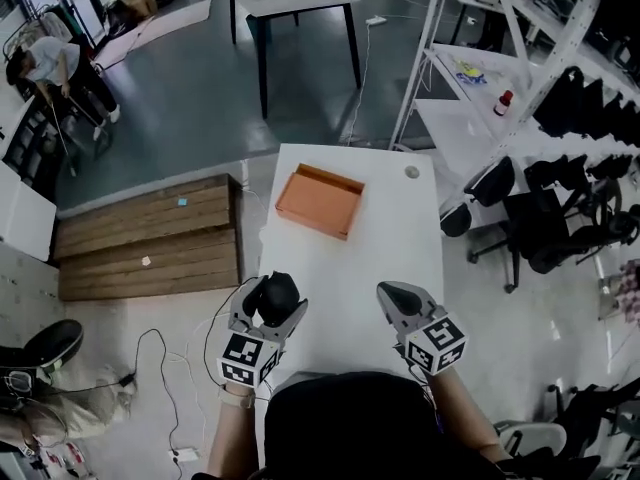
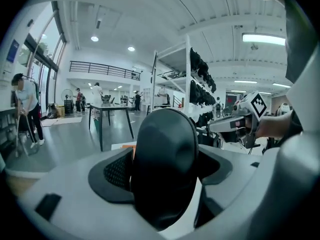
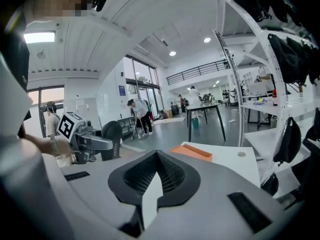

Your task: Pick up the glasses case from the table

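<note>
The black, rounded glasses case (image 1: 279, 294) is clamped between the jaws of my left gripper (image 1: 272, 306), which holds it above the near left part of the white table (image 1: 400, 228). The case (image 2: 165, 170) fills the middle of the left gripper view. From the right gripper view the case (image 3: 111, 137) stands upright in the left gripper (image 3: 86, 140). My right gripper (image 1: 392, 296) hovers over the near right part of the table. Its jaws (image 3: 156, 176) are closed together on nothing. The right gripper (image 2: 239, 122) also shows in the left gripper view.
An orange shallow tray (image 1: 320, 200) lies on the table's far half, with a small round disc (image 1: 411, 172) near the far right corner. Wooden pallets (image 1: 150, 236) sit left of the table, white shelving (image 1: 520, 78) and black chairs (image 1: 560, 218) to the right. A dark-legged table (image 1: 295, 8) stands beyond.
</note>
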`<action>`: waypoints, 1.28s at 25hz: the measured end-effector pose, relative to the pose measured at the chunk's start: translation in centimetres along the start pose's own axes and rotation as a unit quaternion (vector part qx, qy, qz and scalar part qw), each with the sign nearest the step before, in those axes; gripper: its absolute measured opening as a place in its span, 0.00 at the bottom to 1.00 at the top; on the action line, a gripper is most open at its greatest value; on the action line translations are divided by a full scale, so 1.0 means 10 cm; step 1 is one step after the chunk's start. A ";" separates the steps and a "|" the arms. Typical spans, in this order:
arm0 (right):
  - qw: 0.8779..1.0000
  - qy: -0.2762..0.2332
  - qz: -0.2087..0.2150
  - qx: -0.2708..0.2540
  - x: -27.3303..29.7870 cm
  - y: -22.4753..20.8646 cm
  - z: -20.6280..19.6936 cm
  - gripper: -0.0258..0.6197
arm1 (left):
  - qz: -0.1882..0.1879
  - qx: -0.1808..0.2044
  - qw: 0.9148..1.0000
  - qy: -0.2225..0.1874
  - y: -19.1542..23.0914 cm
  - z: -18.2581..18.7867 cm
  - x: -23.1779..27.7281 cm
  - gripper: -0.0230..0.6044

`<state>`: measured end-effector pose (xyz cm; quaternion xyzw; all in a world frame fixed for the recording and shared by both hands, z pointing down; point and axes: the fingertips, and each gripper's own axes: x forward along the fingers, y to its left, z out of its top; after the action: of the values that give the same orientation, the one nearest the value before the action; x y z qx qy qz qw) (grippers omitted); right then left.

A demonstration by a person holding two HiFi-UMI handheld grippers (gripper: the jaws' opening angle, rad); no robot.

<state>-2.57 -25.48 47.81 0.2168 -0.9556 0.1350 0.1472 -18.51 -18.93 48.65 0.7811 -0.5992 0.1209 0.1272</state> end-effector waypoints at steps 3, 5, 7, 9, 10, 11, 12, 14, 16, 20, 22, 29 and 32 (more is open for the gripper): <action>1.000 -0.002 0.010 -0.007 0.02 0.09 0.06 0.08 | 0.008 -0.012 1.000 -0.019 0.00 0.05 -0.08 0.63; 1.000 -0.001 0.015 -0.012 0.02 0.15 0.07 0.08 | 0.011 -0.019 0.999 -0.030 -0.01 0.06 -0.12 0.63; 1.000 -0.001 0.020 -0.014 0.01 0.19 0.07 0.08 | 0.013 -0.023 0.999 -0.034 -0.03 0.05 -0.13 0.63; 1.000 -0.004 0.024 -0.015 0.00 0.22 0.08 0.08 | 0.012 -0.023 0.999 -0.035 -0.04 0.04 -0.13 0.63; 1.000 -0.007 0.025 -0.015 -0.01 0.23 0.08 0.08 | 0.012 -0.022 0.999 -0.037 -0.05 0.04 -0.14 0.63; 1.000 -0.009 0.024 -0.013 -0.02 0.24 0.08 0.08 | 0.013 -0.022 0.999 -0.039 -0.05 0.04 -0.14 0.63; 1.000 -0.010 0.024 -0.012 -0.03 0.25 0.07 0.08 | 0.014 -0.022 0.999 -0.041 -0.05 0.04 -0.15 0.63; 1.000 -0.010 0.020 -0.015 -0.04 0.25 0.04 0.08 | 0.015 -0.026 0.998 -0.046 -0.06 0.02 -0.15 0.63; 1.000 -0.005 0.013 -0.021 -0.06 0.24 0.00 0.08 | 0.010 -0.029 0.998 -0.045 -0.08 0.00 -0.14 0.63; 1.000 0.002 0.006 -0.015 -0.10 0.22 -0.05 0.08 | 0.005 -0.024 0.999 -0.038 -0.11 -0.02 -0.12 0.63; 1.000 0.003 0.001 -0.008 -0.12 0.19 -0.07 0.08 | 0.002 -0.026 0.999 -0.037 -0.11 -0.02 -0.10 0.63; 1.000 0.008 -0.010 -0.001 -0.20 0.13 -0.13 0.08 | -0.005 -0.020 0.999 -0.033 -0.19 -0.03 -0.06 0.63; 1.000 0.009 -0.012 0.001 -0.19 0.13 -0.15 0.08 | -0.006 -0.023 0.999 -0.033 -0.18 -0.04 -0.04 0.63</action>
<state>-1.16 -23.11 48.31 0.2268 -0.9514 0.1364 0.1574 -16.88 -17.94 48.81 0.7853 -0.6009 0.0806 0.1257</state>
